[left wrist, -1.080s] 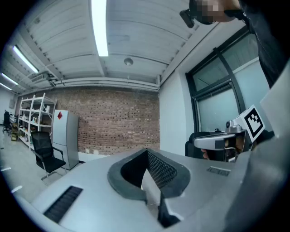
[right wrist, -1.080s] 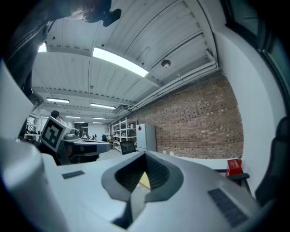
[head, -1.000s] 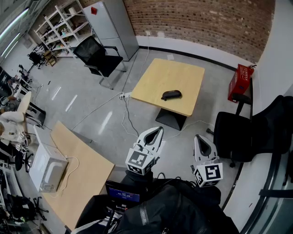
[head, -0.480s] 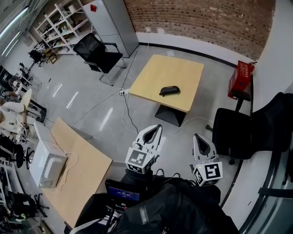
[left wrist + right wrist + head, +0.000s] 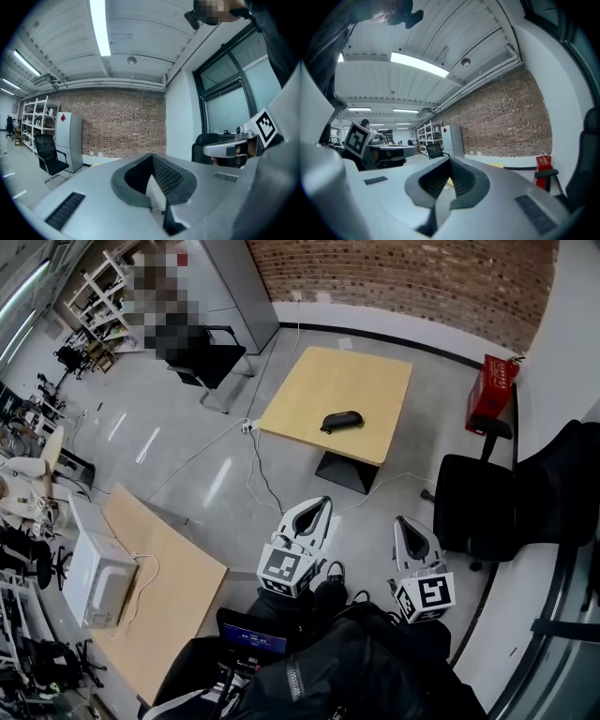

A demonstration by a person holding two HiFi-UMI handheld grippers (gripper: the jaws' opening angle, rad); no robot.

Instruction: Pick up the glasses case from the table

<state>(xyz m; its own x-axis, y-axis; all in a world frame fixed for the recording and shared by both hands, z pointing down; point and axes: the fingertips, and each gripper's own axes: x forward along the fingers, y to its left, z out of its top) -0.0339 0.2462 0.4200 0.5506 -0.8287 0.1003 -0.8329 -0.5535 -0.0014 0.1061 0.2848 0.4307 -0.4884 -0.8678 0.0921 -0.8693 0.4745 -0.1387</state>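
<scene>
Head view shows both claws low in the picture, close before the person's dark jacket (image 5: 361, 667). The left claw (image 5: 322, 509) and the right claw (image 5: 407, 526) point forward side by side. Each one is clenched on nothing, its jaws pressed together with only their own hollow between them. I judge they are carried so because the approach is not finished: nothing lies within reach to grasp yet.

At nine o'clock from the left claw stands a long wooden tabletop (image 5: 173, 568) with a white appliance (image 5: 94, 577) on it. Farther out, at twelve o'clock, bare grey floor separates the claws from the square tabletop (image 5: 361, 381). The glasses case (image 5: 341, 420), black and oblong, lies flat and alone near its front edge, well apart from both claws.

A white cable (image 5: 251, 470) runs over the floor at eleven o'clock. A black office chair (image 5: 473, 512) stands at two o'clock from the right claw. Neither seems to block the straight way. A red crate (image 5: 492, 395) sits beyond, by the wall. The jaws must open before any grasp.
</scene>
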